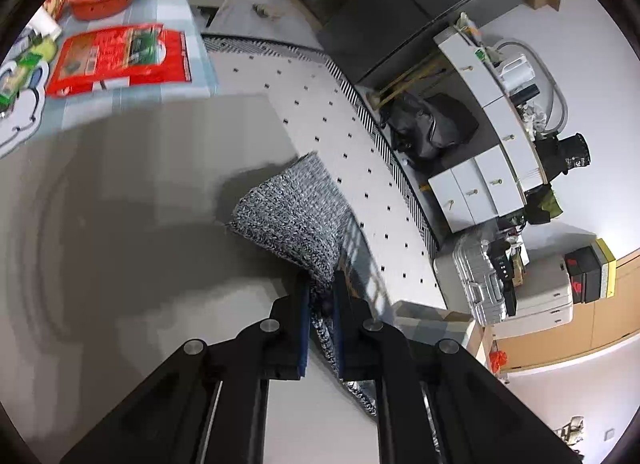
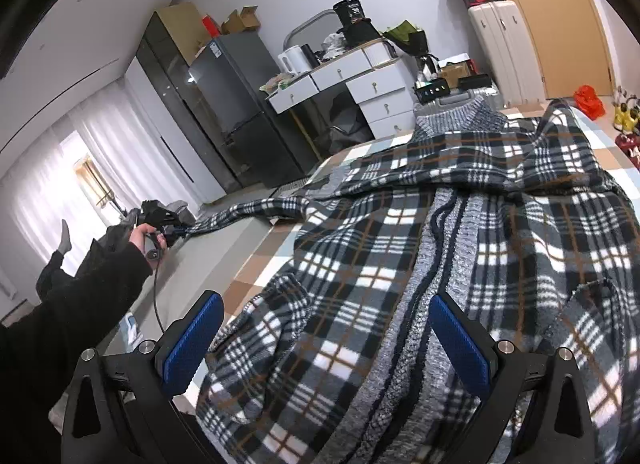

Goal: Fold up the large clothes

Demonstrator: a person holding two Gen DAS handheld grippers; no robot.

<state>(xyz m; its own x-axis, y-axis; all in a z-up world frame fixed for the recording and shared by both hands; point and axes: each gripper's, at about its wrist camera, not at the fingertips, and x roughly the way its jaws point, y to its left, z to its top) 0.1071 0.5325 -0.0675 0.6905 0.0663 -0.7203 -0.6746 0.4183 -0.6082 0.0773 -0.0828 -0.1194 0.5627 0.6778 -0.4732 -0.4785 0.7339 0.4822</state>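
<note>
The left gripper [image 1: 320,284] pinches the grey knit cuff [image 1: 292,212] of the plaid jacket [image 2: 400,264], whose sleeve stretches far left off the checked bed [image 2: 260,256], while the right gripper [image 2: 326,338] hovers spread wide above the jacket's near hem.

Much of the jacket goes unseen

The jacket [image 2: 400,264] runs off the right wrist view's bottom edge, and the table [image 2: 260,260] under it is mostly covered. In the left wrist view the cuff [image 1: 292,212] vanishes between the closed pads; the packets [image 1: 120,58] are too blurred to read.
</note>
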